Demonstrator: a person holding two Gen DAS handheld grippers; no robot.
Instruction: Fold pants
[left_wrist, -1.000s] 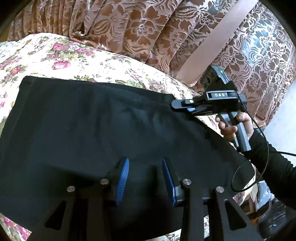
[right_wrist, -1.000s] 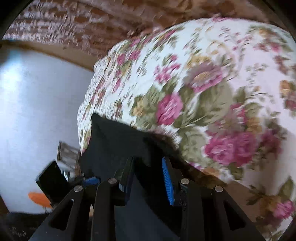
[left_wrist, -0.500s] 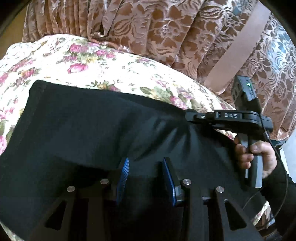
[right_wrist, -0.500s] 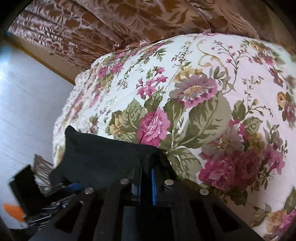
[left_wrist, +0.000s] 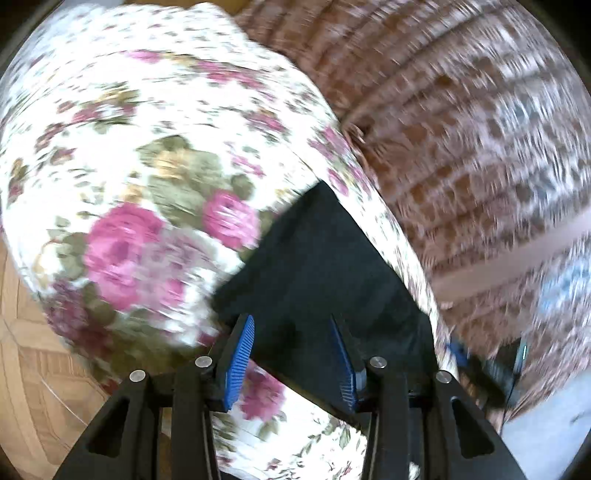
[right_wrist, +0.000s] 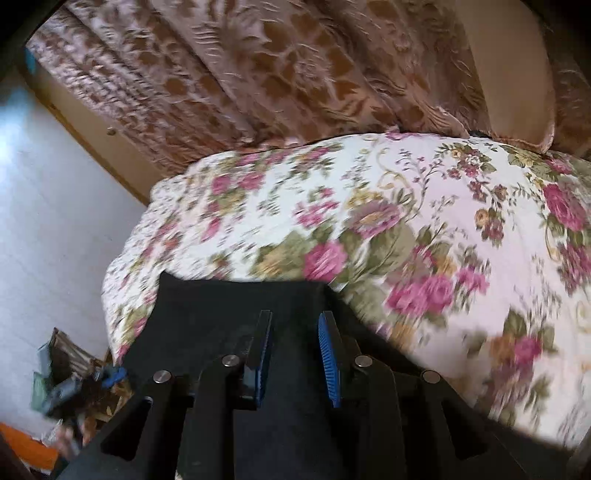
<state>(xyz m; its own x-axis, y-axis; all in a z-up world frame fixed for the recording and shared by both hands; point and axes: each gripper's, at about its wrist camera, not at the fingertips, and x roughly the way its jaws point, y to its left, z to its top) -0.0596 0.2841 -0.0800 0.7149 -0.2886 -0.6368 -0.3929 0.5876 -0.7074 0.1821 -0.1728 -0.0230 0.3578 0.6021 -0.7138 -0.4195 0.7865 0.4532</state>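
Currently, left gripper (left_wrist: 291, 363): jaws apart, blue pads clear of cloth; nothing grasped. Opened a little further just now, with the pants' edge showing in the gap but not pinched.
Left gripper placement: pointing down over the near edge of the pants, picture heavily blurred. Judgement: positioned to line up on an edge or corner for the next fold.
Right gripper (right_wrist: 293, 363): jaws apart, released. They have just been opening again; black cloth lies beneath and between the pads, no pinch visible.
Right gripper placement: hangs over the pants, near their far edge. Judgement: let go after laying the cloth down, so the fold can settle flat.
Pants (right_wrist: 236, 306): black, plain, matte; lying on the bedspread (right_wrist: 461, 206), at its near side in the right wrist view. Far edge reads straight with a squared corner at left.
Pants, left wrist view (left_wrist: 325, 266): a dark wedge narrowing away from the gripper, edges clean, no loose bunching visible. Layer count: cannot tell.
Bedspread: white with pink roses and green leaves; soft, padded surface.
Curtain (right_wrist: 280, 74): brown patterned, behind the bed.
Floor (right_wrist: 48, 206): pale, left of the bed; clutter at lower left too blurred to name.
Progress, judged: partly folded; at least one more fold likely.
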